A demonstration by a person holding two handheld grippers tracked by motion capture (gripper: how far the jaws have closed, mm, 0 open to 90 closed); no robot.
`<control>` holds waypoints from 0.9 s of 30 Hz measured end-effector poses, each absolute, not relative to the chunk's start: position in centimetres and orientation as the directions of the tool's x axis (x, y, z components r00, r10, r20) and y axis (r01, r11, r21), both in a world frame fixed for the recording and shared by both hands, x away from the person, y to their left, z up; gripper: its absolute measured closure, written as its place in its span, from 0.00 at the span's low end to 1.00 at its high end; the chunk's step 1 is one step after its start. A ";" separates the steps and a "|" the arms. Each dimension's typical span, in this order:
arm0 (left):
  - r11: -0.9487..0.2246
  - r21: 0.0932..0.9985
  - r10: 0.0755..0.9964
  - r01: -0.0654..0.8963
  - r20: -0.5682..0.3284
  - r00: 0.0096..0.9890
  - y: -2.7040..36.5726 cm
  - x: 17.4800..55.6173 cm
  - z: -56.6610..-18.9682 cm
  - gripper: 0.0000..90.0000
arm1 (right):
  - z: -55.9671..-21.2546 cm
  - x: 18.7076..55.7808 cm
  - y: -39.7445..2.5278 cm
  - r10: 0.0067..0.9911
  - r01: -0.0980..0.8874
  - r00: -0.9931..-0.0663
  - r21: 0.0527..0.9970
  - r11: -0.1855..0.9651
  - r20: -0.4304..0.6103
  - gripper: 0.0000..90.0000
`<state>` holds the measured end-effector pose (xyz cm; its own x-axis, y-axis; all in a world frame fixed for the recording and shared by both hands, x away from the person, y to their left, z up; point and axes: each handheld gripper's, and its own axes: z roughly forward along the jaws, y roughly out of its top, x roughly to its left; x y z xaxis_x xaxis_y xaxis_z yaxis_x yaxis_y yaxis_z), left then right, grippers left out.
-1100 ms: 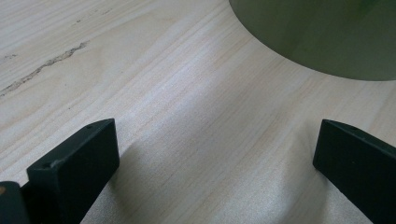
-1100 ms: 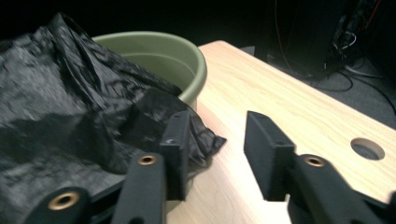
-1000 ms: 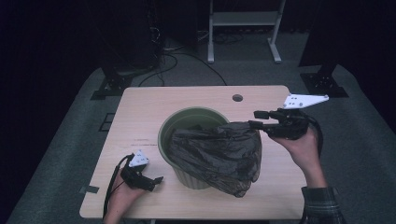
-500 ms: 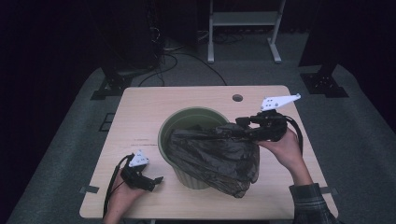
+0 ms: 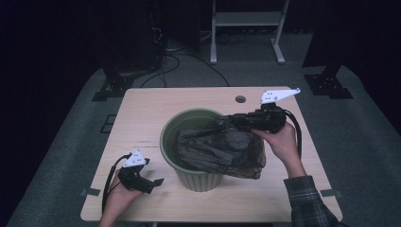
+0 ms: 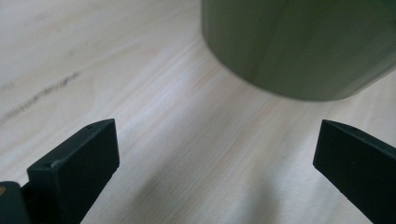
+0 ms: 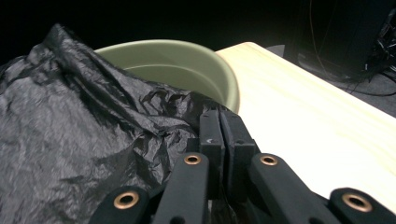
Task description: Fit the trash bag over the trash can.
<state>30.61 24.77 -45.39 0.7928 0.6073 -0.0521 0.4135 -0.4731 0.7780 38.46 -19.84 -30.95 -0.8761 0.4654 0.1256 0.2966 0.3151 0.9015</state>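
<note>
1. Biggest risk: the black bag [image 5: 221,152] isn't in the green bucket [image 5: 169,137], it's draped over the bucket's right rim with a lot of it hanging outside toward the person. The right claw [image 5: 235,117] is clamped on just one edge of the plastic near the far rim, jaws pressed together on it in the right gripper view [image 7: 223,140]. Thin film held at one spot could slip out or tear if it gets tugged.
2. The bucket looks light and nobody's steadying it. The left claw [image 5: 158,181] sits on the tabletop [image 5: 142,113] just beside the bucket's base, jaws wide apart, holding nothing. A sideways pull on the bag could drag or tip the bucket.
3. Hard to tell where the bag's mouth is. It's a crumpled dark lump, so I can't say if it's opening over the rim or just bunched up.
4. The bucket's inside is mostly covered by the bag; looks empty from the right gripper view, maybe.
5. The left gripper view catches just the lower wall of the bucket [image 6: 299,46], blurry.
</note>
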 end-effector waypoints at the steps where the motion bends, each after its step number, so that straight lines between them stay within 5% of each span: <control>1: -0.467 0.786 0.599 0.404 -0.055 0.799 24.9 30.5 -45.0 0.00 | -30.9 38.6 -19.8 0.467 0.297 -0.875 0.902 0.313 0.126 0.98; 16: -0.369 0.896 0.384 0.247 -0.094 0.918 24.7 28.6 -36.8 0.00 | -29.9 39.2 -19.5 0.476 0.286 -0.872 0.909 0.302 0.116 0.99; 27: -0.389 0.915 0.311 0.108 0.021 0.950 22.5 29.3 -30.2 0.07 | -29.6 39.5 -19.0 0.476 0.282 -0.872 0.909 0.307 0.110 0.99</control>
<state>29.32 22.48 -30.24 0.9501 0.3112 0.0206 0.1078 -0.3895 0.9147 39.48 -18.97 -29.64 -0.8724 0.4762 0.1100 0.2824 0.3073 0.9087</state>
